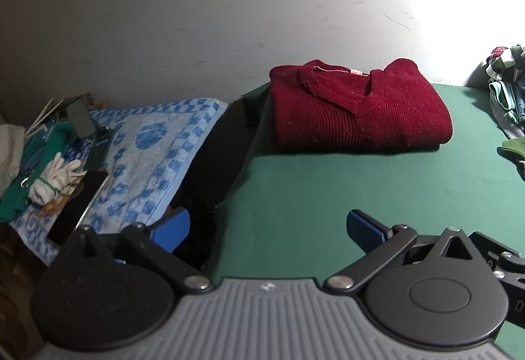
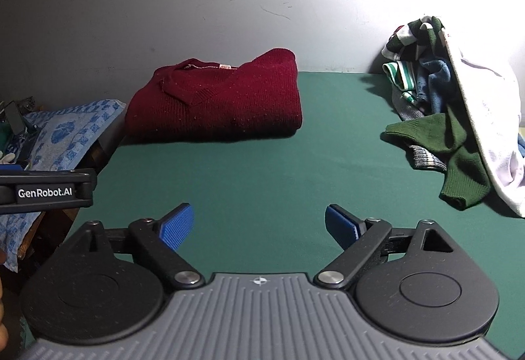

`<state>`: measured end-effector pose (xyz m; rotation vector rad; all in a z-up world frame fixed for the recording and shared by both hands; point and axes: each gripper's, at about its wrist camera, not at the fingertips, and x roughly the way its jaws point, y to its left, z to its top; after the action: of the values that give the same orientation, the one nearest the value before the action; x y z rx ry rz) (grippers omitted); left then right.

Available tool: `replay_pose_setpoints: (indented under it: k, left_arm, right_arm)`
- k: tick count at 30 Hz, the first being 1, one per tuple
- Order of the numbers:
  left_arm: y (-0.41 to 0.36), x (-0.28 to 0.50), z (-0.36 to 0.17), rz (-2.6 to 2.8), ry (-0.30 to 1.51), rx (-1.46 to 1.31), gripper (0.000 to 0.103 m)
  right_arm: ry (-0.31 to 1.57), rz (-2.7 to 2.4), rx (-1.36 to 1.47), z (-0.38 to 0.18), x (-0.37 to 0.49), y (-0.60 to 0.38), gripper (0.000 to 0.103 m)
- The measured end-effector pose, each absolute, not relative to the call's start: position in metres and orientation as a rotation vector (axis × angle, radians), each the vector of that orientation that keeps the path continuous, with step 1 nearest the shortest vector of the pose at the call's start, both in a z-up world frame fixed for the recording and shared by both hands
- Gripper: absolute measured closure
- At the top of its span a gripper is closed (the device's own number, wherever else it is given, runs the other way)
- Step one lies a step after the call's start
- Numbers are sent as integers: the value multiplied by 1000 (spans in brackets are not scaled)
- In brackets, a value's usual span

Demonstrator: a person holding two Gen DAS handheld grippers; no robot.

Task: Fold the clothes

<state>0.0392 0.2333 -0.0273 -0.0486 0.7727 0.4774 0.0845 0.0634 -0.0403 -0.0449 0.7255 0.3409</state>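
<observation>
From the left wrist, the left gripper [image 1: 267, 228] hangs over the near part of the green table [image 1: 328, 196] with its 2 blue fingers spread wide and nothing between them. The red sweater [image 1: 357, 107] lies folded at the far edge of the table by the wall, well apart from the gripper. Its left side sits just beside the gap where the table ends next to a blue patterned towel [image 1: 154, 159]. The risk here is a careless nudge toward that side, which could push the sweater off the edge or undo its fold.

From the right wrist, the right gripper [image 2: 259, 225] also has its 2 fingers spread and empty above bare table. A pile of unfolded clothes [image 2: 452, 104] sits at the right, with a dark green garment [image 2: 456, 156] trailing out nearest. The garments overlap and a white one drapes over the others, so a grab at the green one would likely drag several along. A thin pinch on loose knit could also slip.
</observation>
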Motion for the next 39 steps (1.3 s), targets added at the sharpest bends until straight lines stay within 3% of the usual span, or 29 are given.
replay_pose_setpoints:
  k: [18,39]
  left_arm:
    - [181,-29,-21,547,815,-106,0]
    - [129,-64,-36,631,884,-113,0]
  right_arm:
    - [697,387,-73,-35,36,23,13]
    - [804,444,-9,-59,29,-29,13]
